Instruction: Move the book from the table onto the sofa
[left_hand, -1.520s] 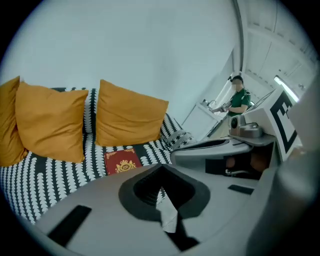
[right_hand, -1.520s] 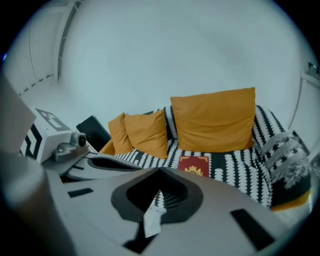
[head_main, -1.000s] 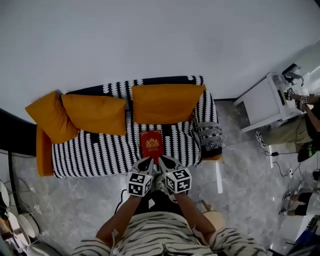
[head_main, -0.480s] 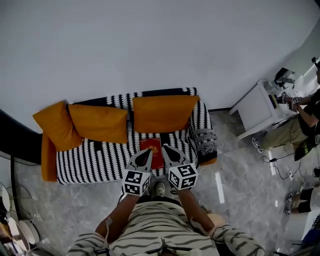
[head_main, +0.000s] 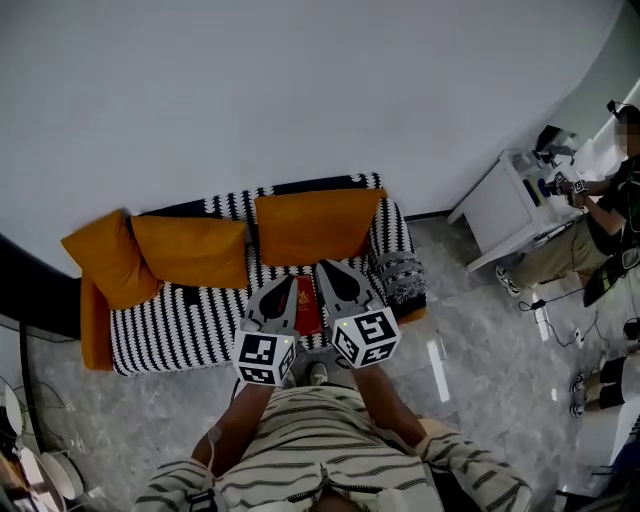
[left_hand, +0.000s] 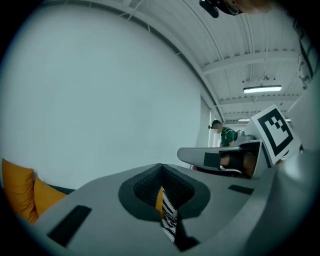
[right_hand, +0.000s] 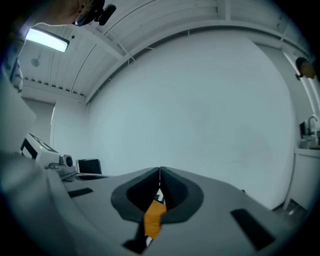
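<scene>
book (head_main: 307, 306) is on the sofa (head_main: 180, 322) seat, just in front of the big orange cushion (head_main: 318, 226), not on any table

left gripper (head_main: 286, 286) and right gripper (head_main: 326, 270): jaws pressed together on both, nothing pinched. Through each slit only a sliver of striped sofa fabric and orange cushion shows

key relation: in the head view the book is a red strip between the two grippers, partly covered by both. They sit above it and apart from it, no contact. Both gripper views look at the white wall and the book is in neither, so both point roughly level, over the book and not down at it

book's long axis runs from the seat's front towards the backrest, about parallel to both grippers

neither hand clearly nearer: left covers the book's left edge, right covers its right edge and far corner. Call it even

my read: placement done, book lies flat and free of both grippers. Nothing left to grab, so the next move is just drawing both back towards the body. How close the book sits to the seat's front edge I can't tell, the grippers cover it
</scene>
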